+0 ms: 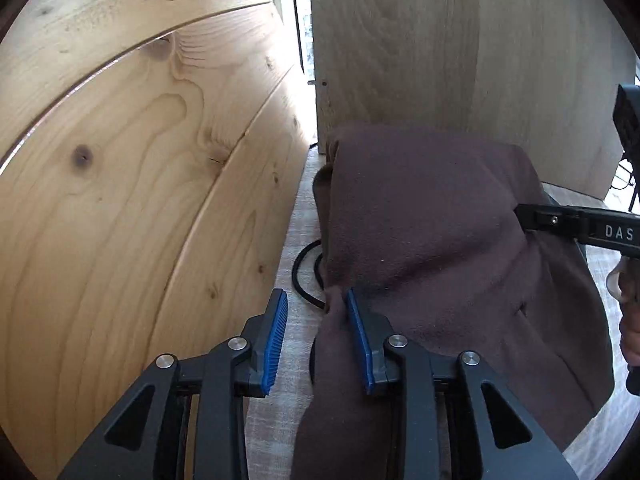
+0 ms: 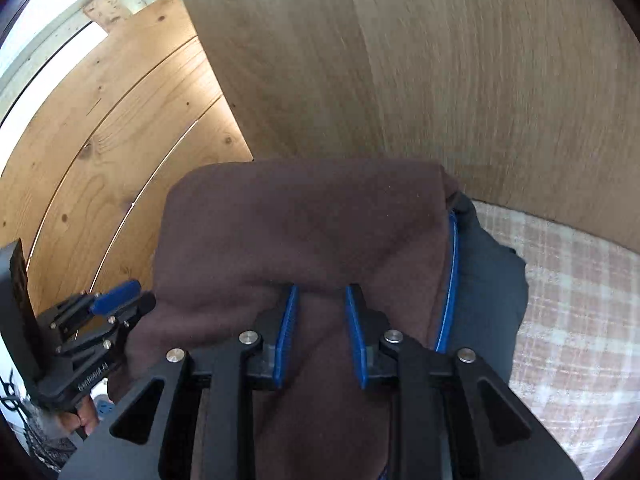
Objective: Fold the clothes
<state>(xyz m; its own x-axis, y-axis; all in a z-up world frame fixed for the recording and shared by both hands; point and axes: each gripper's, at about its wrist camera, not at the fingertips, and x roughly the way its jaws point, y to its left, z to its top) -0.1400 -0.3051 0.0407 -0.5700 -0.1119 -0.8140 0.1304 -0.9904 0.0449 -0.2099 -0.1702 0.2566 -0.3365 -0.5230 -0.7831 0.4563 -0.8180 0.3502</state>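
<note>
**Brown garment held between two grippers above a checked cloth**

Pine boards on one side and a pale wooden panel behind frame a surface covered in a light checked cloth, where a brown fleece garment is gathered in a soft mound against the panel. Under its right edge lies a dark blue garment with a bright blue seam. A black cable loops on the cloth beside the mound.

The left gripper has its fingers spread apart; a hanging fold of the brown fleece drapes over the right-hand finger, with nothing pinched between the two. The right gripper also has a clear gap between its fingers, and brown fleece fills that gap; whether they press on it cannot be told from either view. In the left wrist view it reaches into the fleece from the side.

Judging by the bunched, creased fabric and both grippers at its near edge, the work is at a handling stage of the fold: either the garment is being taken up, or a fold has just been laid. Any further fold would call for a firm pinch on an edge at both sides, with the fleece kept clear of the blue garment below.
</note>
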